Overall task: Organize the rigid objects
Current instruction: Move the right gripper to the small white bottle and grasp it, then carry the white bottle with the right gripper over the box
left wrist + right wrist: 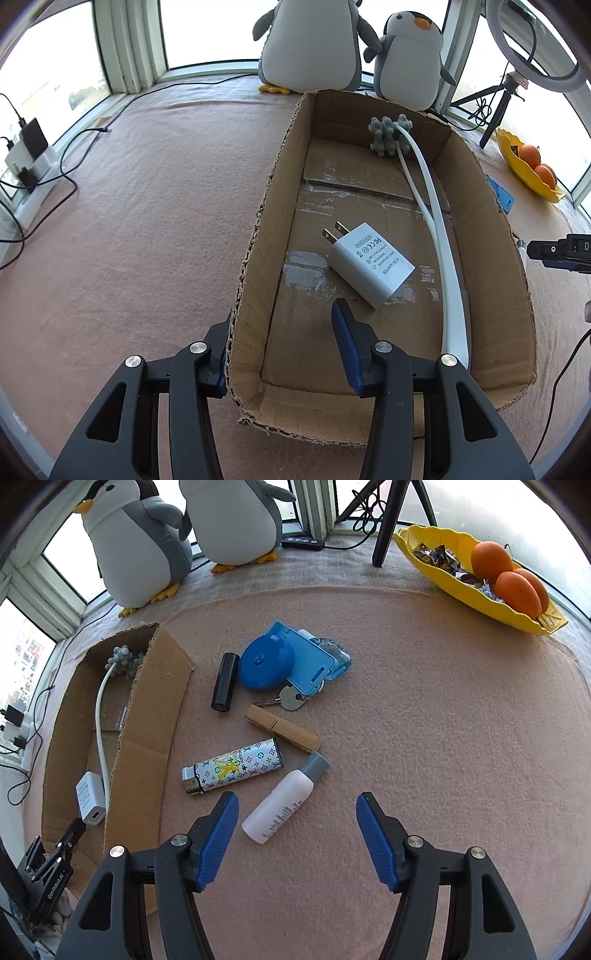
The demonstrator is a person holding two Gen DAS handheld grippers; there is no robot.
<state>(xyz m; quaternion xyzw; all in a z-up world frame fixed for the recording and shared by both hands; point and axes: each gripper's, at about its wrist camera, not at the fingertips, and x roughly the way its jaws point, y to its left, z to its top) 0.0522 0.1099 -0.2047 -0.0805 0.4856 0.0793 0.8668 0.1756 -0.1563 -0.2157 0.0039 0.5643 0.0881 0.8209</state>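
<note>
Pink cloth-covered surface (424, 720) carries everything. Cardboard box (147, 716) sits at left. Loose items right of box: black cylinder (224, 683), blue round case (264, 662) on a blue flat case (310, 657), key (290, 698) touching it, clothespin (282, 729), patterned lighter (236, 768), small pink bottle (282, 801) nearest camera. Two plush penguins (140, 542) stand at back. Yellow dish (439, 568) at far right; tripod leg (384, 539) beside it.

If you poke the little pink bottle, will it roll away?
Probably: the pink bottle lies on its side and looks round, so it could roll. The fuzzy cloth may slow it. It's small plastic, likely light.
</note>
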